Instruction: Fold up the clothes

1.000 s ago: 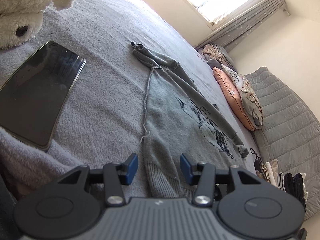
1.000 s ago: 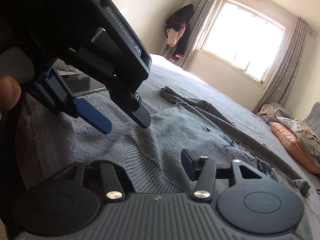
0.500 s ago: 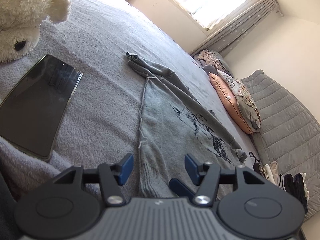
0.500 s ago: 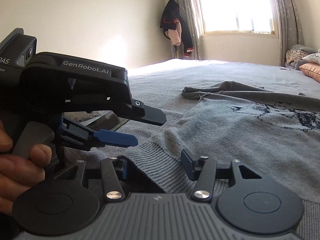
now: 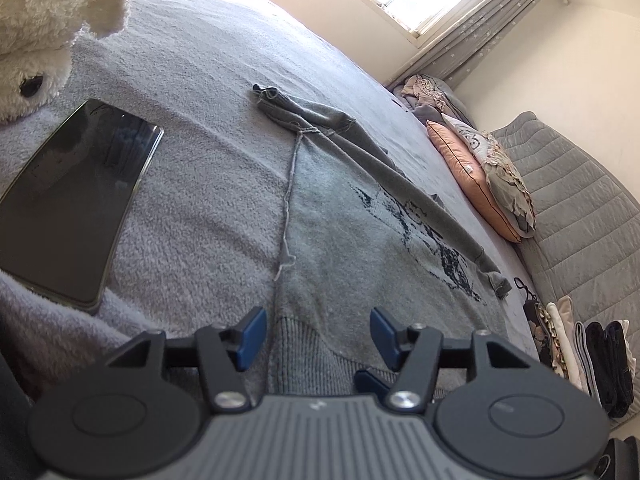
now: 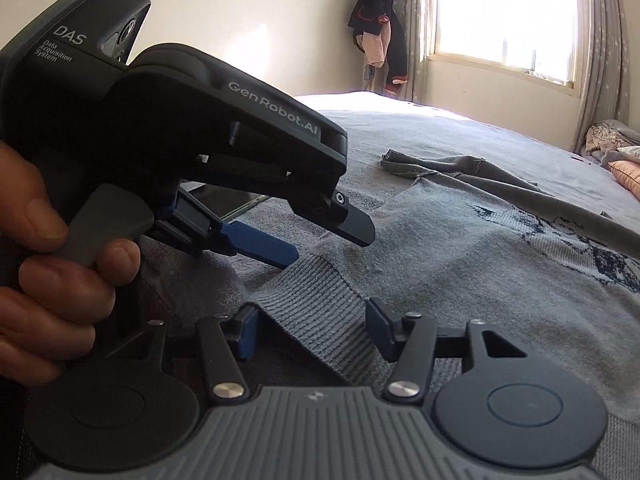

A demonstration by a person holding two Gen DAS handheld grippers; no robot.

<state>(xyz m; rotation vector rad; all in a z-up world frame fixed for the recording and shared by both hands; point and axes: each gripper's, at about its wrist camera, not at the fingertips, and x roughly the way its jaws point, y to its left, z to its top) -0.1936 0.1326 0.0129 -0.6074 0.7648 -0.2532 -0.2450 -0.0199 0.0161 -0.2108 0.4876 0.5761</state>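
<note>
Sweater [image 5: 360, 216], grey knit with a dark print, lies spread flat on the bed [image 5: 192, 60], one sleeve [image 5: 404, 184] folded diagonally across its body; the ribbed hem [image 6: 320, 312] is nearest. That suits a fold partly made, with the body not yet doubled over. Left hand-held gripper [image 5: 318, 334] hovers over the hem's left corner with its jaws apart, empty. Right hand-held gripper [image 6: 310, 330] straddles the hem, jaws also apart. A phone [image 5: 76, 196] and plush toy [image 5: 44, 32] crowd the left side; the far side of the bed looks free.
</note>
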